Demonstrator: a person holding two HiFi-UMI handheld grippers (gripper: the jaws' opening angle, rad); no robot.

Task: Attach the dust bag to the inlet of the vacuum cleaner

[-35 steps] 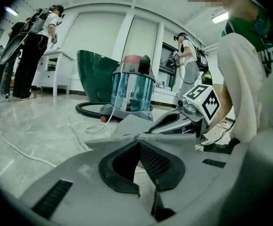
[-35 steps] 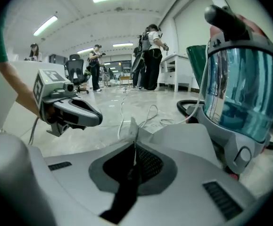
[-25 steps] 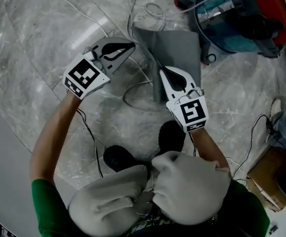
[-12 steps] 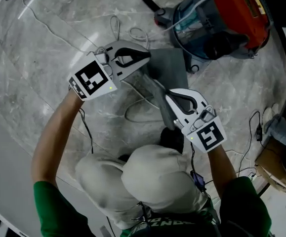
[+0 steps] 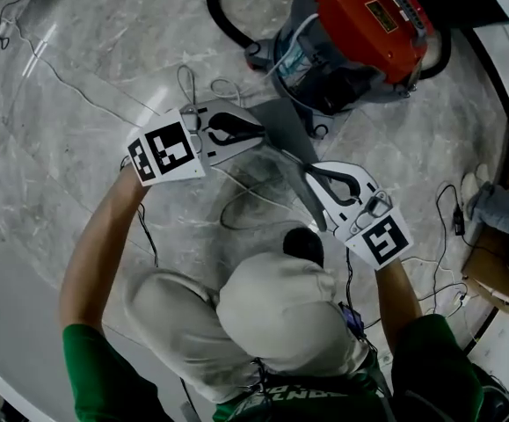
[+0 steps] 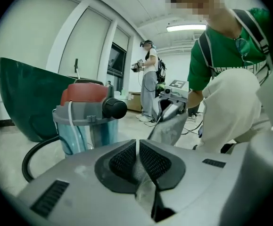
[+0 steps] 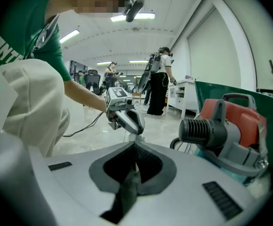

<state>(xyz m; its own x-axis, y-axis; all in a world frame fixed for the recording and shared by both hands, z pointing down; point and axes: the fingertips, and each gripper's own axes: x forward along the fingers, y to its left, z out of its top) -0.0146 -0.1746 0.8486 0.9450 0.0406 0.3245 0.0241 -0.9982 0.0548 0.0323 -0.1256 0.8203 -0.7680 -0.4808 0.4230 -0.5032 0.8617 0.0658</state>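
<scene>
A person crouches on a grey marble floor [image 5: 69,121] with a gripper in each hand, and both grippers have hold of the dust bag [image 5: 286,128]. The bag is a flat sheet of grey cloth, lifted off the floor and stretched between the two grippers just near of the vacuum cleaner [image 5: 359,42].

The left gripper [image 5: 259,133] points right toward the bag's left edge. In the left gripper view its jaws are pressed together with a thin fold of the bag's material pinched between the ribbed pads [image 6: 124,160], so it has the bag clamped. The right gripper [image 5: 310,171] points far and left. In its own view the jaws are closed on a dark strip of the grey cloth, which runs back between the pads [image 7: 148,161] toward the camera. Each gripper sees the other: the right one shows in the left gripper view with the bag hanging from it [image 6: 171,128], and the left one shows just beyond the right gripper's jaw tips.

The vacuum cleaner stands at the far right, upright, with a red lid [image 5: 373,11] over a bluish see-through drum. A dark round port [image 6: 113,108] sticks out of its side toward the grippers, apart from the bag. A black hose [image 5: 219,11] curls round its far left side. Loose cables [image 5: 241,202] lie on the floor under the bag. Another person [image 6: 150,81] stands well back in the room.
</scene>
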